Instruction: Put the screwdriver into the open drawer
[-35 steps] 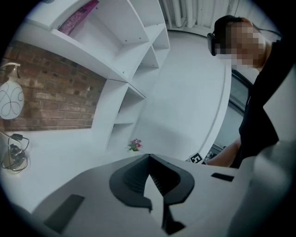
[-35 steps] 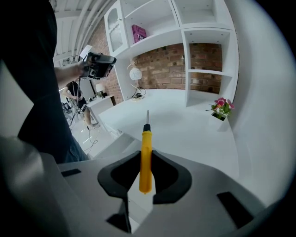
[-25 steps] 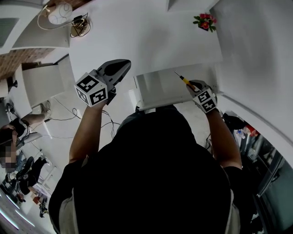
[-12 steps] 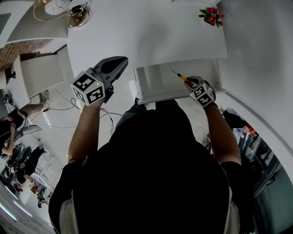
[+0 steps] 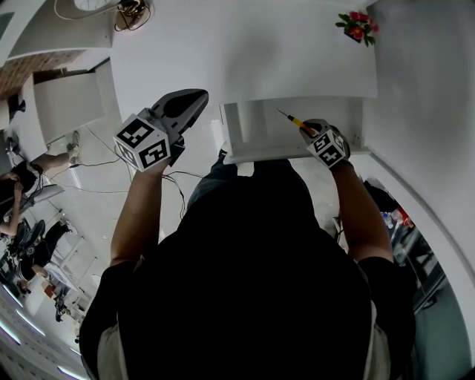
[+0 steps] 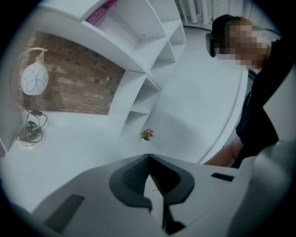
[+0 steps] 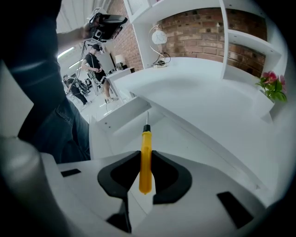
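Observation:
A screwdriver (image 7: 145, 159) with a yellow handle and thin metal shaft sticks out between the jaws of my right gripper (image 7: 146, 163), which is shut on its handle. In the head view that right gripper (image 5: 312, 132) holds the screwdriver (image 5: 293, 120) over the open white drawer (image 5: 256, 130), shaft pointing into it. The drawer's inside (image 7: 185, 143) lies just beyond the tip in the right gripper view. My left gripper (image 5: 194, 98) hovers left of the drawer, jaws together and holding nothing; the left gripper view shows the left gripper (image 6: 149, 157) closed tip to tip.
A white curved desk (image 5: 245, 52) runs behind the drawer, with a small pot of flowers (image 5: 358, 24) at its far right and a lamp with cables (image 5: 126, 9) at the far left. White shelving (image 6: 152, 32) rises against a brick wall. People (image 7: 95, 65) stand in the background.
The right gripper has sunk with the screwdriver toward the drawer, tilting further down. The left gripper has dropped slightly and stays beside the drawer.

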`<state>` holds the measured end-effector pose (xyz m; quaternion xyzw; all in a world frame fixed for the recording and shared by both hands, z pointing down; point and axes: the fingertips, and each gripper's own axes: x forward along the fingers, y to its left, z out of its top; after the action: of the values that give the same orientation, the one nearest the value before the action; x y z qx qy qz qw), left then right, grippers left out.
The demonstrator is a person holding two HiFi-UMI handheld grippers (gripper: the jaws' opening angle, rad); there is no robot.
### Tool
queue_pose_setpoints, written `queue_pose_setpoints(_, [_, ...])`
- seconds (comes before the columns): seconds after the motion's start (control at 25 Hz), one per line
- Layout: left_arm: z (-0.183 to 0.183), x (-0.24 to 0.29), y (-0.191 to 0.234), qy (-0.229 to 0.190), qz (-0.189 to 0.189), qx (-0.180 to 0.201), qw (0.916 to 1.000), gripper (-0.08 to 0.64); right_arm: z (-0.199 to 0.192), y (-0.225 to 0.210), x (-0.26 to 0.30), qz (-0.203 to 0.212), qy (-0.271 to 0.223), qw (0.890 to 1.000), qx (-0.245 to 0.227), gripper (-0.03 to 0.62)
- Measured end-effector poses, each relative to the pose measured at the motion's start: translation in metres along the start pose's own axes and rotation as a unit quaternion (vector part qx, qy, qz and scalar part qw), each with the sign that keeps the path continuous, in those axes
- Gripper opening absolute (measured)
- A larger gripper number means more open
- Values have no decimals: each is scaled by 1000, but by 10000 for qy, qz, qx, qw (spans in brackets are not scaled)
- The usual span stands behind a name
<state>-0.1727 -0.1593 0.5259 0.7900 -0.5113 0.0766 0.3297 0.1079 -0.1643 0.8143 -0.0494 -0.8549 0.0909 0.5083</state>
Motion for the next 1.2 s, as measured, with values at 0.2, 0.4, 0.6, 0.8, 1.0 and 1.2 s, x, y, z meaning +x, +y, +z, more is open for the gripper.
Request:
queue_pose_setpoints(0.2, [-8, -2, 2, -35, 98, -96, 9999, 15, 2, -5, 12, 100, 65, 9999, -107, 83])
queue_pose_setpoints(0.4, [-19, -10, 2, 27, 201, -160, 9997, 15, -2, -2, 28, 219, 195, 9994, -199, 81])
queue_pose_setpoints(0.6, [-34, -11, 1, 25, 267, -310, 9992, 15, -11, -7, 37, 263, 337, 9987, -264, 81])
queue_pose_setpoints(0.8, [-43, -14, 2, 25, 386, -380, 9985, 15, -11, -9, 48, 352, 389, 9981, -332, 81])
queue_pose_setpoints(1.0, [-48, -15, 4, 17, 442, -455, 9980, 15, -16, -13, 57, 382, 475, 9976, -329, 81])
queue_pose_setpoints(1.2, [-55, -18, 3, 41, 482, -511, 9975, 15, -22, -13, 70, 399, 573, 9969, -357, 81])
